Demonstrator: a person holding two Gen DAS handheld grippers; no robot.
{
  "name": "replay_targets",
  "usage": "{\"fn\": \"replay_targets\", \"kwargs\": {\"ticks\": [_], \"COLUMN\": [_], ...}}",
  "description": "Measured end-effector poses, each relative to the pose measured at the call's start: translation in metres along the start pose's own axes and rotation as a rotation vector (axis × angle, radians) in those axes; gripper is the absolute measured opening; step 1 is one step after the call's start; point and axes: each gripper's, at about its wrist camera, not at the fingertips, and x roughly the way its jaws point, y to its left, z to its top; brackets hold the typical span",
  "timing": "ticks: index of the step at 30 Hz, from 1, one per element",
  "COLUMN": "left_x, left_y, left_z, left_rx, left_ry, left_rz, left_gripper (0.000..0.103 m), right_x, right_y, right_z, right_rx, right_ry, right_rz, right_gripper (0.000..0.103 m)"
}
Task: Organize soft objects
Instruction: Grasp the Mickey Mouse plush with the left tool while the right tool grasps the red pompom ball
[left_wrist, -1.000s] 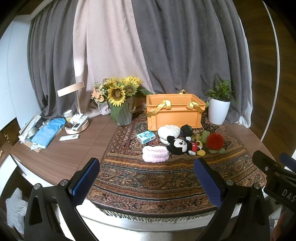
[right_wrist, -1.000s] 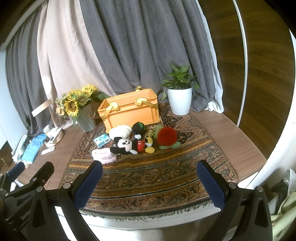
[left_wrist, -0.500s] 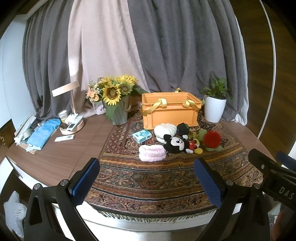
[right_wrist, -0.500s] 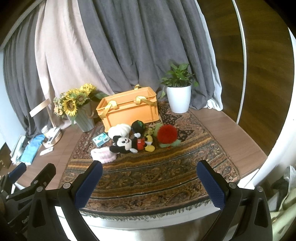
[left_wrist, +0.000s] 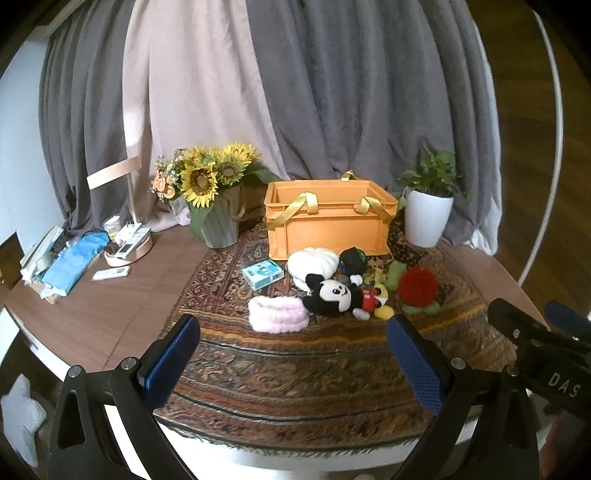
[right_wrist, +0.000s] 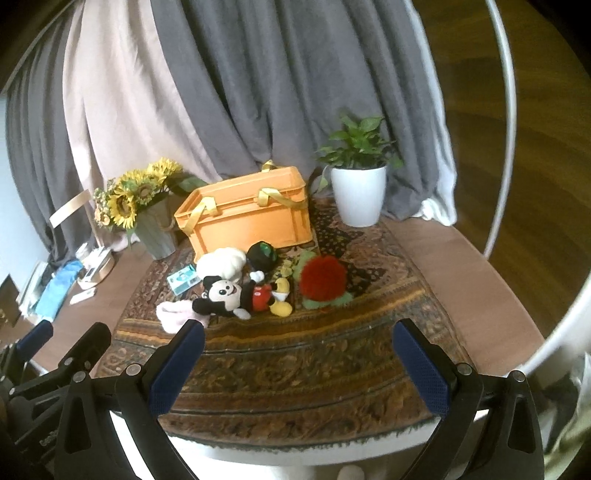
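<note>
Plush items lie in a tight cluster on the patterned rug (left_wrist: 295, 373) near the middle of the desk (left_wrist: 110, 306), directly in front of the orange crate (left_wrist: 327, 229), which sits toward the desk's far edge with its yellow handles draped over the rim. Nearest the front edge is the pink fuzzy band (left_wrist: 277, 314), touching the head of the mouse plush (left_wrist: 338, 295); behind these sit the white plush pumpkin (left_wrist: 314, 264) and a small dark plush (left_wrist: 352, 257), with the red pom-pom plush (left_wrist: 417, 286) on the right side of the group and a green plush just beside it. A small blue box (left_wrist: 263, 273) lies left of the pumpkin; it looks rigid and is judged not to belong in the crate. Left gripper (left_wrist: 295, 362) and right gripper (right_wrist: 299, 363) both hang over the near edge, jaws spread wide and holding nothing, well apart from the toys. The step in hand appears to be the first approach. Recommended: take the outermost piece on each side first, the pink band on the left and the red pom-pom on the right, pinching deep into the pile so soft fabric does not slip. Neighbours touch, so a lift risks dragging them. The sunflower vase (left_wrist: 218, 225) and white plant pot (left_wrist: 426, 221) flank the crate; keep the carry path between them.
</note>
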Motion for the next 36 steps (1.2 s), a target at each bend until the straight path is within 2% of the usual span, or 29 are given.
{"fn": "replay_targets", "kwargs": {"ticks": [6, 10, 14, 16, 18, 24, 26, 36], "left_x": [0.031, 0.051, 0.073, 0.081, 0.091, 0.132, 0.146, 0.202], "left_y": [-0.028, -0.038, -0.045, -0.046, -0.047, -0.043, -0.043, -0.045], "left_z": [0.012, 0.012, 0.013, 0.014, 0.014, 0.015, 0.014, 0.009], "left_rx": [-0.077, -0.141, -0.154, -0.156, -0.156, -0.187, -0.201, -0.302], "left_ry": [0.026, 0.074, 0.122, 0.133, 0.145, 0.254, 0.290, 0.418], "left_rz": [0.060, 0.072, 0.084, 0.074, 0.050, -0.051, -0.063, -0.085], "left_gripper": [0.101, 0.099, 0.097, 0.095, 0.088, 0.080, 0.075, 0.069], "right_x": [0.051, 0.077, 0.101, 0.111, 0.119, 0.147, 0.156, 0.208], "right_y": [-0.028, -0.037, -0.042, -0.043, -0.044, -0.041, -0.041, -0.039], "right_z": [0.026, 0.035, 0.038, 0.038, 0.038, 0.039, 0.037, 0.047], "right_rx": [-0.036, -0.046, -0.042, -0.042, -0.036, -0.025, -0.023, -0.077], "right_ry": [0.051, 0.081, 0.114, 0.126, 0.131, 0.173, 0.189, 0.265], "right_rz": [0.086, 0.112, 0.121, 0.121, 0.105, 0.063, 0.060, 0.085], "right_gripper": [0.102, 0.102, 0.102, 0.102, 0.102, 0.101, 0.101, 0.099]}}
